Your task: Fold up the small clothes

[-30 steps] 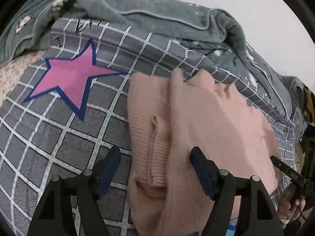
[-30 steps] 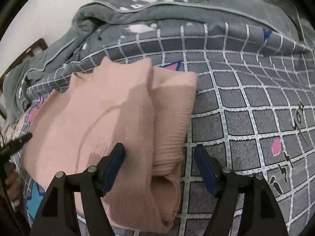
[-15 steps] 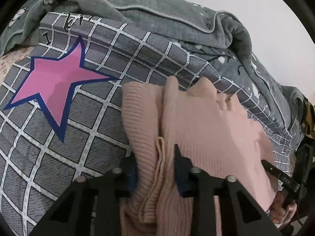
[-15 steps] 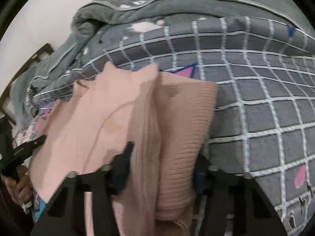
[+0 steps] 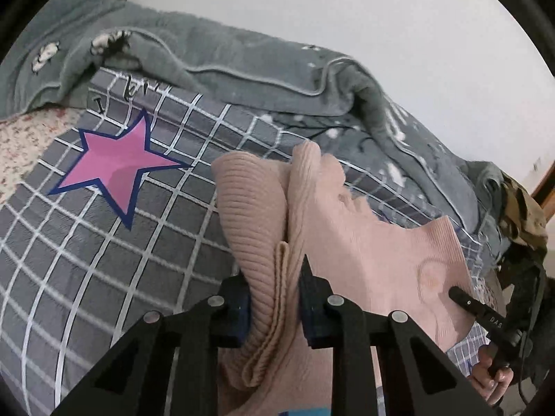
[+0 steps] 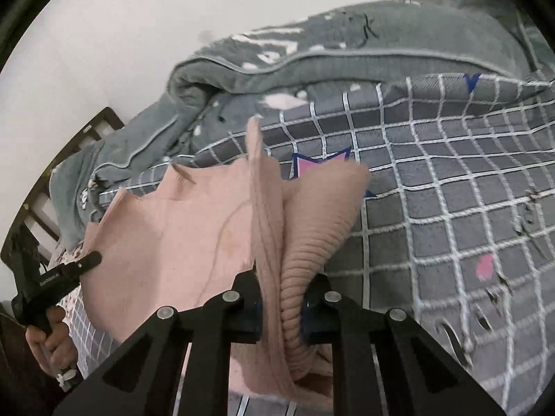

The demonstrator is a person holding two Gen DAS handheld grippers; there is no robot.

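Note:
A small pink knit sweater (image 5: 364, 242) lies on a grey checked bedsheet (image 5: 104, 260), its sleeves folded in along both sides. My left gripper (image 5: 274, 298) is shut on the sweater's left bottom edge, ribbed sleeve and hem bunched between the jaws. My right gripper (image 6: 282, 298) is shut on the sweater (image 6: 180, 235) at its right bottom edge, the ribbed fold pinched between the jaws. The gripped edges are lifted off the bed. Each gripper's tip shows at the far side in the other's view.
A rumpled grey fleece blanket (image 5: 225, 59) lies along the back of the bed against a white wall. A pink star print (image 5: 118, 166) is left of the sweater. A dark wooden bed frame (image 6: 52, 180) stands at the left in the right wrist view.
Both grippers closed from wide open onto the sweater's bottom corners, then lifted them, so the lower edge now rises off the sheet and the fabric stands up between the jaws.

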